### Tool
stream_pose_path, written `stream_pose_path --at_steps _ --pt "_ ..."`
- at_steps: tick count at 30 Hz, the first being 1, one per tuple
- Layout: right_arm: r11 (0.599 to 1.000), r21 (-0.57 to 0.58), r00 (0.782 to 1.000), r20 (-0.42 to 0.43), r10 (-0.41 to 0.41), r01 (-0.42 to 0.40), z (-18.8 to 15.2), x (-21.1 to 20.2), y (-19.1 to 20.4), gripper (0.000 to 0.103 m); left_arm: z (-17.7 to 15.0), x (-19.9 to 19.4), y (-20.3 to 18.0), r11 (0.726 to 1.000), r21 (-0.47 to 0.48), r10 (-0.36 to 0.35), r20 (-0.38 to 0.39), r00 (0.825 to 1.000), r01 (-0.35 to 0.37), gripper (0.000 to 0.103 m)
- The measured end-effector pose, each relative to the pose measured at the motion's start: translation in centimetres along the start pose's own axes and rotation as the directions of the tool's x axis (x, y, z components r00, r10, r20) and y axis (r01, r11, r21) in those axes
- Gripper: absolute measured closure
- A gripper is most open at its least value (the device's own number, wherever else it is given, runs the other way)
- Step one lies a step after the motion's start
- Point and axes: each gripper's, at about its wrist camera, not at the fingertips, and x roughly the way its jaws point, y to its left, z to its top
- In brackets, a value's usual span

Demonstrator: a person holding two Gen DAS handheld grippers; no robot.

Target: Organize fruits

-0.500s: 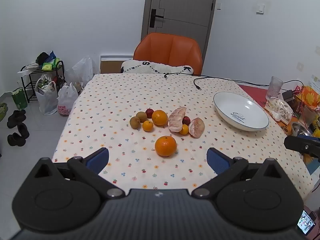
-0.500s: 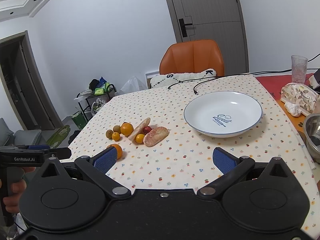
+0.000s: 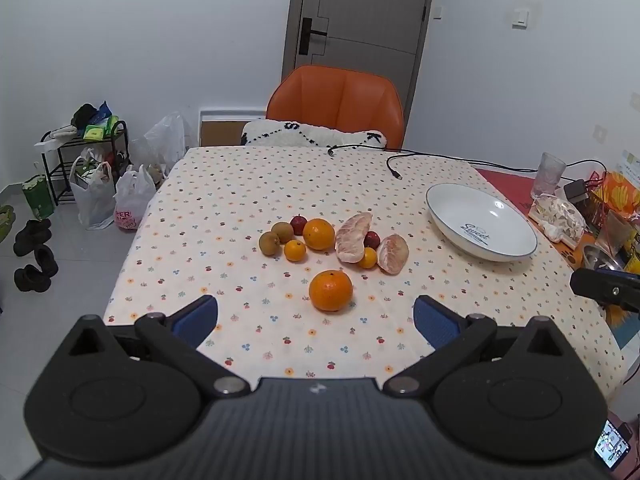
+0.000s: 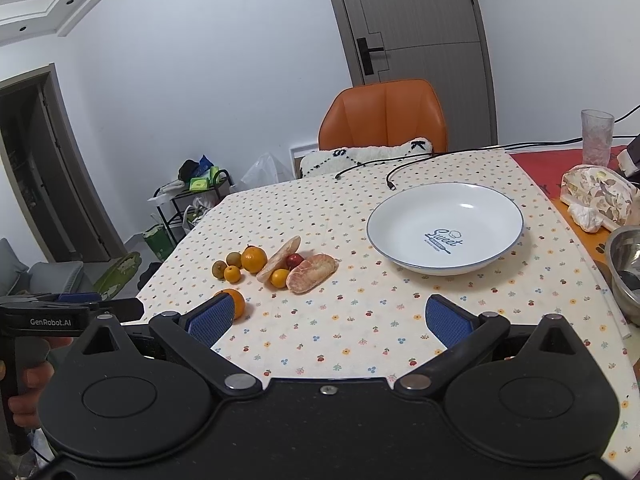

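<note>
I hold my left gripper (image 3: 316, 320) low over the near edge of the desk (image 3: 224, 208), its jaws spread wide with nothing between them. My right gripper (image 4: 328, 320) hovers the same way, jaws spread and empty.

I take the white plate (image 4: 496, 256) as my landmark; it sits on the flowered cloth and nothing lies in it. All the fruit lies to the left of the plate, well apart from it. Nearest the plate is a peeled pomelo piece (image 3: 394, 254), and just left of it a second pomelo piece (image 3: 352, 238); a small red fruit (image 3: 373, 239) and a small orange citrus (image 3: 368, 258) are tucked between the two pieces. Farther left of the plate come a big orange (image 3: 319, 234), another red fruit (image 3: 299, 224) behind it, a second small citrus (image 3: 295, 250), and two brown kiwis (image 3: 276, 238) at the far end of the cluster. One large orange (image 3: 331, 290) lies alone, nearer to me than the rest of the cluster, straight ahead of my left jaws.

Beyond the plate a black cable (image 4: 400, 170) trails over the desk, and an orange chair (image 3: 336, 108) stands at the far side.
</note>
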Motion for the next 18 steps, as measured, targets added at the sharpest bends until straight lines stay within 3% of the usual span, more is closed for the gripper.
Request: stream_pose_path --at_steps 15,18 --pt "1.0 0.004 1.0 0.022 -0.006 0.006 0.17 0.08 -0.49 0.0 0.06 0.29 -0.18 1.0 0.011 -0.003 -0.002 1.0 0.003 0.0" --pt "1.0 -0.021 0.998 0.068 0.013 -0.011 0.07 0.38 -0.54 0.0 -0.07 0.75 -0.13 1.0 0.008 -0.003 0.001 1.0 0.003 0.0"
